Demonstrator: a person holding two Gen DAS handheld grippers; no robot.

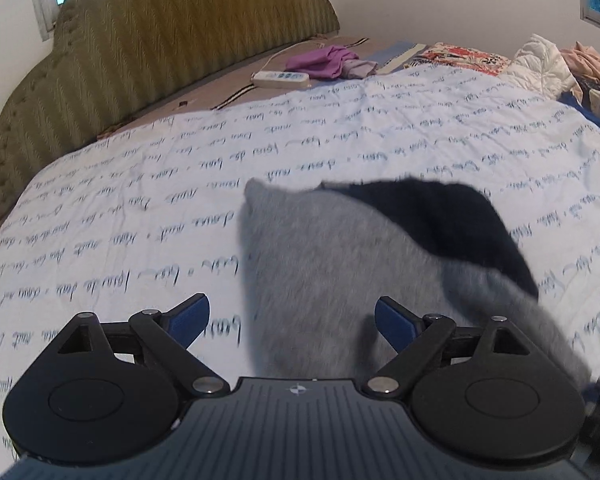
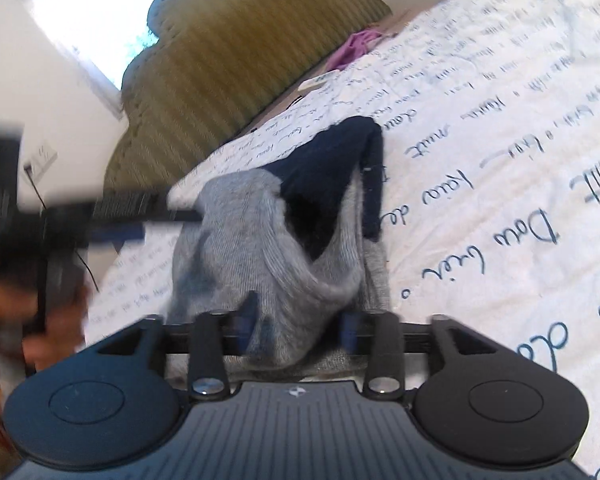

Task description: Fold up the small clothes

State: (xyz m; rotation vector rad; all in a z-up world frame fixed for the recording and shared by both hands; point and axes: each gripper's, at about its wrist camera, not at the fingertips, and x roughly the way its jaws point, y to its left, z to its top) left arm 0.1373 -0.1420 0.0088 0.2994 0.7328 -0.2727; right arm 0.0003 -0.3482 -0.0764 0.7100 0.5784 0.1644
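Observation:
A small grey garment with a dark navy end (image 1: 332, 264) is over the white script-printed quilt (image 1: 140, 200). My left gripper (image 1: 292, 318) is open, its blue fingertips (image 1: 190, 314) wide apart, with the grey cloth in front of and between them but not pinched. In the right wrist view my right gripper (image 2: 298, 320) is shut on the bunched grey cloth (image 2: 276, 280), and the navy end (image 2: 336, 168) stands up beyond it. The left gripper appears blurred at the left of that view (image 2: 60, 220).
A green padded headboard (image 1: 140, 52) runs along the far left. A white power strip (image 1: 280, 79) and purple cloth (image 1: 328, 62) lie by it. More clothes (image 1: 540, 64) are piled at the far right of the bed.

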